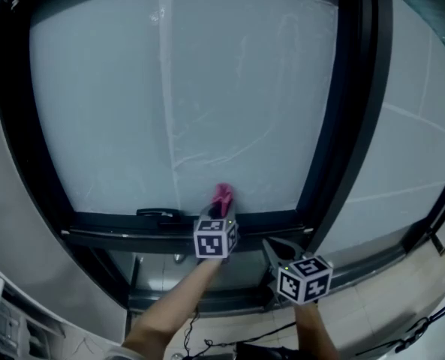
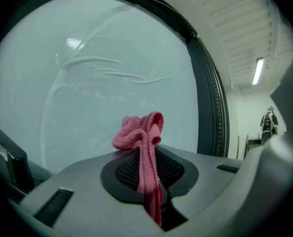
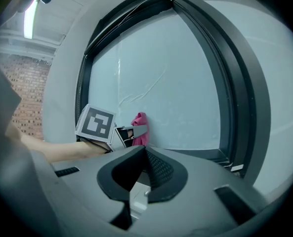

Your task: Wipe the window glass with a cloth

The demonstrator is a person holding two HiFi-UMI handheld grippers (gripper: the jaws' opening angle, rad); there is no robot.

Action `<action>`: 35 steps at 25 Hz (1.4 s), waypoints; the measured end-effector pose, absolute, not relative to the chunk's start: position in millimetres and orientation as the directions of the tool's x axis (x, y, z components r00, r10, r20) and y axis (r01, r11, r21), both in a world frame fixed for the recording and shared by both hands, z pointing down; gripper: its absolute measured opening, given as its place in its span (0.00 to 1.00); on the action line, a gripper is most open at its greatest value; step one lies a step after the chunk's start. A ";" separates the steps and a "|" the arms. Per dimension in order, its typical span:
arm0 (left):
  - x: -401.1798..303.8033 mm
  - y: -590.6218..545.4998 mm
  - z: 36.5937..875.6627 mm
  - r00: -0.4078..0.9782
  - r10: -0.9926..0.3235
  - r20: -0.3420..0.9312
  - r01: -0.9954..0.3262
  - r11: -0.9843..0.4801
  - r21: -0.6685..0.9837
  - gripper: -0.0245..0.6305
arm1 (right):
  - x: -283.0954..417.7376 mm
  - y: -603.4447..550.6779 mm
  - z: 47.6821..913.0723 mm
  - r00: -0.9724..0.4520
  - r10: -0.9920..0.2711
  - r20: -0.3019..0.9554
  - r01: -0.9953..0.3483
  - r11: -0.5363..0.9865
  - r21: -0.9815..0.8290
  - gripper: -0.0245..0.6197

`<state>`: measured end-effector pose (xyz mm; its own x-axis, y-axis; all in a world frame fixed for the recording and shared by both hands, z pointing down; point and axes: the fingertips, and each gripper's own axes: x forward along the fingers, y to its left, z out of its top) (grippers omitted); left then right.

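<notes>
The window glass (image 1: 184,88) is a large pale pane with smeared streaks, set in a black frame. A pink cloth (image 1: 223,197) is bunched against the bottom edge of the glass. My left gripper (image 1: 221,210) is shut on it. In the left gripper view the cloth (image 2: 145,137) hangs in a fold between the jaws, in front of the glass (image 2: 87,83). My right gripper (image 1: 268,244) sits lower and to the right, below the sill, shut on nothing. In the right gripper view my right gripper (image 3: 145,150) points at the glass (image 3: 181,83), and the cloth (image 3: 140,127) is to the left.
A thick black mullion (image 1: 350,126) separates this pane from another pane (image 1: 421,148) on the right. A black handle (image 1: 158,213) lies on the lower frame. Cables (image 1: 425,328) trail on the floor. A person (image 2: 270,122) stands far off. A brick wall (image 3: 30,98) shows at the left.
</notes>
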<state>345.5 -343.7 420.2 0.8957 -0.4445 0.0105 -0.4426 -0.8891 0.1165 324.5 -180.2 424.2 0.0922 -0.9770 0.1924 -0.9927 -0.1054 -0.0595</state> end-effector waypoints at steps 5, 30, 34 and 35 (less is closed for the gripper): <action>370.2 -326.8 423.6 0.899 -0.438 0.018 -0.438 -0.895 0.080 0.11 | 346.0 -157.2 426.3 0.134 -0.972 0.194 -0.987 -0.148 -0.064 0.02; 511.0 -240.1 433.8 0.964 -0.258 0.072 -0.259 -0.966 0.019 0.11 | 420.7 -61.6 411.6 0.327 -0.933 0.152 -0.941 -0.336 -0.043 0.02; 525.6 -224.9 430.9 0.978 -0.200 0.058 -0.203 -0.978 0.042 0.11 | 423.2 -54.2 413.2 0.342 -0.927 0.154 -0.934 -0.353 -0.049 0.02; 526.7 -223.0 430.8 0.980 -0.191 0.056 -0.194 -0.980 0.046 0.11 | 423.2 -52.7 414.6 0.344 -0.926 0.156 -0.933 -0.355 -0.052 0.02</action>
<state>526.7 -223.0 430.8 0.9799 -0.1914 0.0560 -0.1940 -0.9799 0.0459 423.2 -52.7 414.6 0.3439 -0.9260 0.1556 -0.9333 -0.3553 -0.0515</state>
